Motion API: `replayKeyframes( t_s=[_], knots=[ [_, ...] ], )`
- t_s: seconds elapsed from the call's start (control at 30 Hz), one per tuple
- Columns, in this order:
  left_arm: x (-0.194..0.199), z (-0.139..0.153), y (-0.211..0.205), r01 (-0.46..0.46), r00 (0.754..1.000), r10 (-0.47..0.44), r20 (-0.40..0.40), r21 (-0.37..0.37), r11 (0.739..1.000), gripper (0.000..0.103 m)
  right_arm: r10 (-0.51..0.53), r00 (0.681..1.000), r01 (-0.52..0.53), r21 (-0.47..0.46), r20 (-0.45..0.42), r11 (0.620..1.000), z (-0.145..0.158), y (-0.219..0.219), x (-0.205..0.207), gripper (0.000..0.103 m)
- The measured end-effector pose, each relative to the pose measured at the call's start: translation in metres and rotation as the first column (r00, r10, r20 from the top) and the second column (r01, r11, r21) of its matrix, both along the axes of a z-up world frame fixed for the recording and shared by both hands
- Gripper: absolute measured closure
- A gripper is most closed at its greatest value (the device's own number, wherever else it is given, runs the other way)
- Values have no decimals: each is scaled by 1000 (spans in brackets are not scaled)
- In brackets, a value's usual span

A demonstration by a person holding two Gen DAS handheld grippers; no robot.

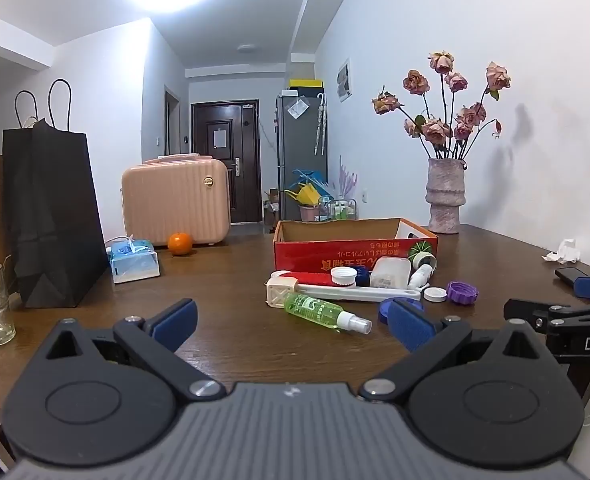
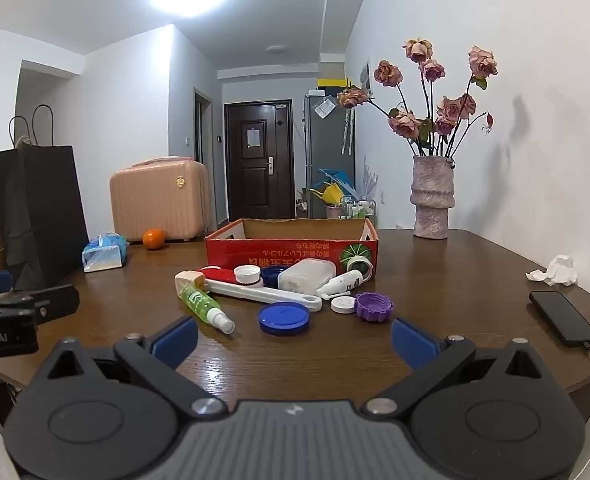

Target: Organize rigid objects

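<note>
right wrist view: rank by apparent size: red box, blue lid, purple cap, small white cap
1. red box
2. blue lid, though it lies nearer the camera
3. purple cap
4. small white cap

Red box (image 2: 291, 252), green spray bottle (image 2: 201, 304), blue lid (image 2: 284, 317), purple cap (image 2: 374, 306) — dark wood-grain table (image 2: 435, 320).

The red box (image 2: 291, 250) hides its own inside floor.

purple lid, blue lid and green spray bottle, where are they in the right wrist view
purple lid (image 2: 374, 307): right wrist view, on its ridged top.
blue lid (image 2: 284, 317): right wrist view, on the middle of its flat top.
green spray bottle (image 2: 199, 302): right wrist view, on its green body, lying on its side.
</note>
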State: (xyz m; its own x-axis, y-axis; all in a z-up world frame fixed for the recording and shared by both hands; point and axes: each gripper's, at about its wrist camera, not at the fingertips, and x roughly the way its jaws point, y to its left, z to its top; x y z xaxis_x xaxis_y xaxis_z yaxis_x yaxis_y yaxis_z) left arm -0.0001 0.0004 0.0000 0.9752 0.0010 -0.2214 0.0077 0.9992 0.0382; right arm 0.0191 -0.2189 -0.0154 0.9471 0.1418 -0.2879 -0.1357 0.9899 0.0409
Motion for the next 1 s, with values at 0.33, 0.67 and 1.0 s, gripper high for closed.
replayKeyframes(
  t_s=[0.33, 0.67, 1.0],
  knots=[
    [1, 5, 2, 1, 1000, -1, -4, -4, 1000, 0, -4, 1000, 4, -27, 19, 1000, 1, 4, -7, 0],
    [-1, 3, -2, 4, 1000, -4, 0, -4, 1000, 0, -3, 1000, 4, -14, 18, 1000, 2, 1, -2, 0],
    [-2, 2, -2, 7, 1000, -7, 0, -2, 1000, 0, -2, 1000, 3, -22, 24, 1000, 1, 3, -3, 0]
  ],
)
